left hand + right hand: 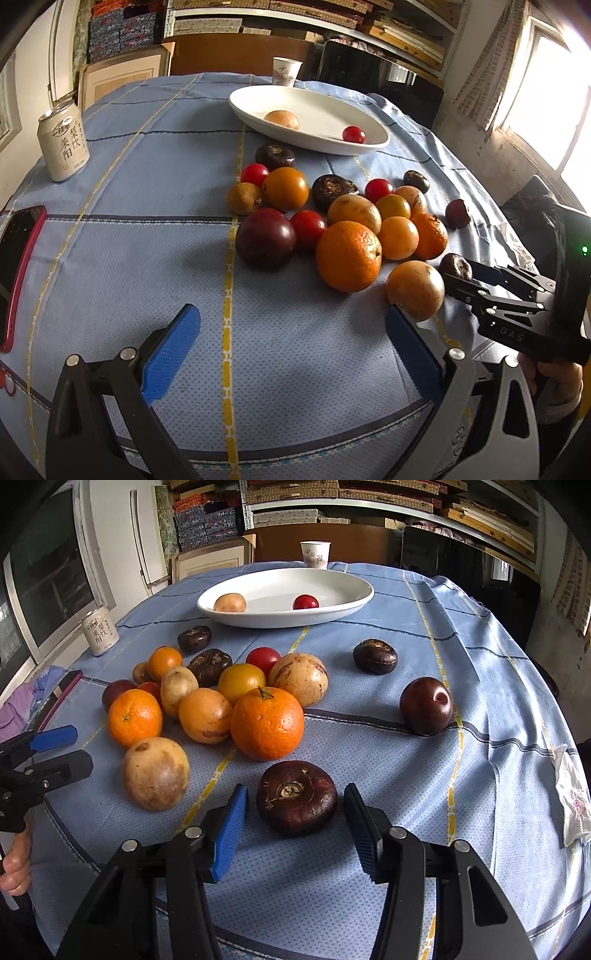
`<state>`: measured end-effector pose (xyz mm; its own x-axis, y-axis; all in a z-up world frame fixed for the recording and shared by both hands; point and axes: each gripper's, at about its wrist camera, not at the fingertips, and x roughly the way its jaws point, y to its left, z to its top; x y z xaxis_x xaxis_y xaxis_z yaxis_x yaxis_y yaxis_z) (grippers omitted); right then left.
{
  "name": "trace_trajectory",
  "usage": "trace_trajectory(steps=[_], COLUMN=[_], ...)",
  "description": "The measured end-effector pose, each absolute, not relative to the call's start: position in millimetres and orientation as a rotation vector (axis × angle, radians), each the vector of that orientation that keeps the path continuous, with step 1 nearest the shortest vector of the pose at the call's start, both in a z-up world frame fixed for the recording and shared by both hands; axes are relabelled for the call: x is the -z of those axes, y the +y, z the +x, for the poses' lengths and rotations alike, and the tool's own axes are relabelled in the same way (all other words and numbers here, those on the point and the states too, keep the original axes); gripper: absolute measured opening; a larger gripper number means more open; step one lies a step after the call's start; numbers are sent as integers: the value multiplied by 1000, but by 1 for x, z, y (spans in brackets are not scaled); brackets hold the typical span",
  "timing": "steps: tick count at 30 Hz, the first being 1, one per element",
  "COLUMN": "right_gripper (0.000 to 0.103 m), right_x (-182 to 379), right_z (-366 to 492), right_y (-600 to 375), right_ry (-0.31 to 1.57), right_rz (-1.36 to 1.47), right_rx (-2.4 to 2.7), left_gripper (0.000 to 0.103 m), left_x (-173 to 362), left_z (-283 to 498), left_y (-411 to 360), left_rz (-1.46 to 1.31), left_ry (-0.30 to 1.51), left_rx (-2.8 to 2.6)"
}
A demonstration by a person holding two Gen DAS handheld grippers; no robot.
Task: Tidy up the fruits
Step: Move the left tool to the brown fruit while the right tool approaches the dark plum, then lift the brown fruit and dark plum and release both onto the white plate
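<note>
Between my right gripper's [295,814] blue pads sits a dark brown, flattened water chestnut [297,797], seemingly not pinched; my left gripper [291,332] gapes empty.

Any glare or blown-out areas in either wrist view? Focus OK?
Left wrist view: window at the upper right is blown out white; fruit stays sharp. Right wrist view: no blown-out area, soft sheen on the white plate. Both bend the tablecloth lines, fisheye.

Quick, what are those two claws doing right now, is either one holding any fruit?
Left claw: open, holding nothing, only tablecloth between its pads.
Right claw: open around the dark water chestnut, pads not yet touching it.
</note>
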<state>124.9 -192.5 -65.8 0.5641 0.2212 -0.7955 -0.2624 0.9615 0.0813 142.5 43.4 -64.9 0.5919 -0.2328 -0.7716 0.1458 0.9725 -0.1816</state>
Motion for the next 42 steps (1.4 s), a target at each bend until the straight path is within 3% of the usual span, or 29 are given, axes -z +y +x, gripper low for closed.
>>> trace_trajectory(steps=[3,11,12,13,15,30,34,42], right_gripper=[43,42,42,42,42,42,42,42], right_x=[66,66,66,66,66,67,67,67], right_z=[124,125,124,124,122,120,120,119], right_y=[-197,-218,-216,-215,-213,-220,-216,-215], right_ry=[926,915,915,914,912,904,906,907], right_rz=[-22,138,135,130,124,161,142,133], right_rx=[-288,-361,-361,-361,-366,-380,-391,-388], left_gripper=[98,98,92,79,72,67,54,46], left_x=[61,48,48,49,52,62,72,73], left_z=[138,122,123,125,129,165,175,171], left_y=[42,-6,-13,-20,-32,-62,-57,-63], left_rz=[-90,5,18,36,55,66,27,76], left_ry=[879,825,834,843,871,988,1059,1036], left_rx=[185,349,355,362,385,417,424,377])
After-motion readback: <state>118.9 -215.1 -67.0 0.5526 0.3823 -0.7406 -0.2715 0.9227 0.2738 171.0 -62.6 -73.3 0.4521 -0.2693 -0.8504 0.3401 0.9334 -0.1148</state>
